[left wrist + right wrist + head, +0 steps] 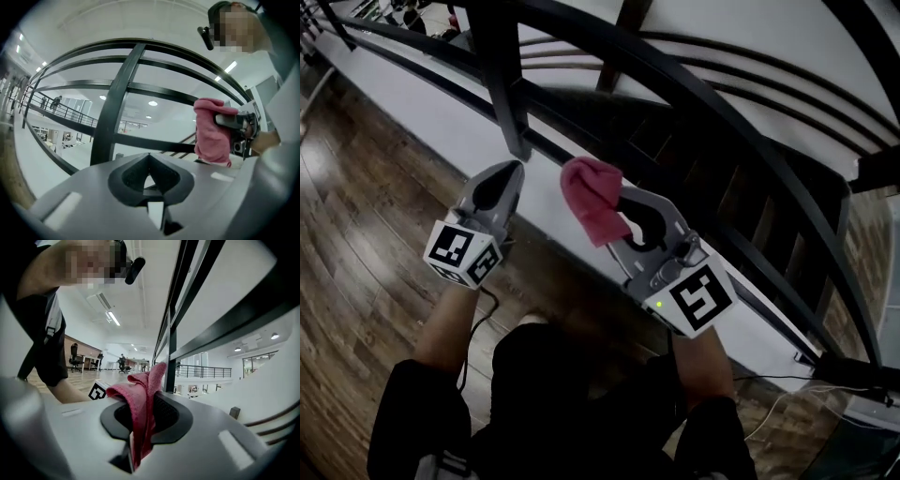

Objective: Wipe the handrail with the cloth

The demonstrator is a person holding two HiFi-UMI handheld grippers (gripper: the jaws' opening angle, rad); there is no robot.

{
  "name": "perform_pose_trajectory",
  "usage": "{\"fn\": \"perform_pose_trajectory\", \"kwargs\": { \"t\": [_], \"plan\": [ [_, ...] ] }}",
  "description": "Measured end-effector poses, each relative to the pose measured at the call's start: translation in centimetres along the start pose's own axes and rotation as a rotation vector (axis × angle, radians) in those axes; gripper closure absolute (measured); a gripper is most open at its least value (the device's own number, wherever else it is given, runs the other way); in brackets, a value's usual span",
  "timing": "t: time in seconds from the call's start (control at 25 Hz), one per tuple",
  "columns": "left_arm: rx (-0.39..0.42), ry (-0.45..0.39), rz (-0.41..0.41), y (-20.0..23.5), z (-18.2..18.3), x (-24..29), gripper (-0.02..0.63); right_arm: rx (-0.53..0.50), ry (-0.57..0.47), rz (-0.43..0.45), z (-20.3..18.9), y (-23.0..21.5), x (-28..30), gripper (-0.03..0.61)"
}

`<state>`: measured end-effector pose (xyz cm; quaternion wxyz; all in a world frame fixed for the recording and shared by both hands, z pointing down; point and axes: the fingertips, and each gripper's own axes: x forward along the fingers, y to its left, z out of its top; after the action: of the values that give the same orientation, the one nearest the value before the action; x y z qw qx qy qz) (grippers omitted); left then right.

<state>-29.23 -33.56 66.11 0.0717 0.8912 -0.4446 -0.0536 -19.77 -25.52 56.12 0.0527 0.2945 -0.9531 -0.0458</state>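
The right gripper pinches a crumpled pink cloth between its jaws, just short of the dark curved metal handrail. Beside it, the left gripper is closed and empty.

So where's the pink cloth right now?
In the middle of the head view, the cloth is pinched between the jaws of the right gripper, bunched up near the dark handrail, just right of the empty left gripper.

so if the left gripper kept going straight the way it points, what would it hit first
Most likely the dark lower rail, which crosses just past the shut tips of the left gripper, with the upright post slightly to its left. Depth is unclear, but nothing else sits between.
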Motion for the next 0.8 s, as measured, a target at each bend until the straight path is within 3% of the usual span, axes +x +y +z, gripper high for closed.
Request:
{"fn": "perform_pose_trajectory", "kwargs": {
  "t": [0.24, 0.36, 0.48, 0.64, 0.8],
  "plan": [
    [-0.055, -0.021, 0.136, -5.3, 12.8, -1.0, 0.614, -0.027, -0.042, 0.119, 11.0, 1.2, -4.8, 0.529],
    [-0.014, -0.011, 0.16, -8.0, 19.2, -2.6, 0.614, 0.009, -0.042, 0.175, 17.1, 2.3, -5.2, 0.529],
    [-0.03, -0.013, 0.198, -8.7, 25.5, -5.5, 0.614, 0.036, -0.033, 0.22, 22.6, 3.0, -5.2, 0.529],
    [-0.046, -0.011, 0.253, -9.8, 32.0, -8.9, 0.614, 0.083, -0.008, 0.232, 29.3, 3.0, -6.0, 0.529],
    [-0.06, -0.002, 0.219, -11.8, 37.4, -9.7, 0.614, 0.107, -0.022, 0.209, 35.4, 2.7, -6.9, 0.529]
  ]
}}
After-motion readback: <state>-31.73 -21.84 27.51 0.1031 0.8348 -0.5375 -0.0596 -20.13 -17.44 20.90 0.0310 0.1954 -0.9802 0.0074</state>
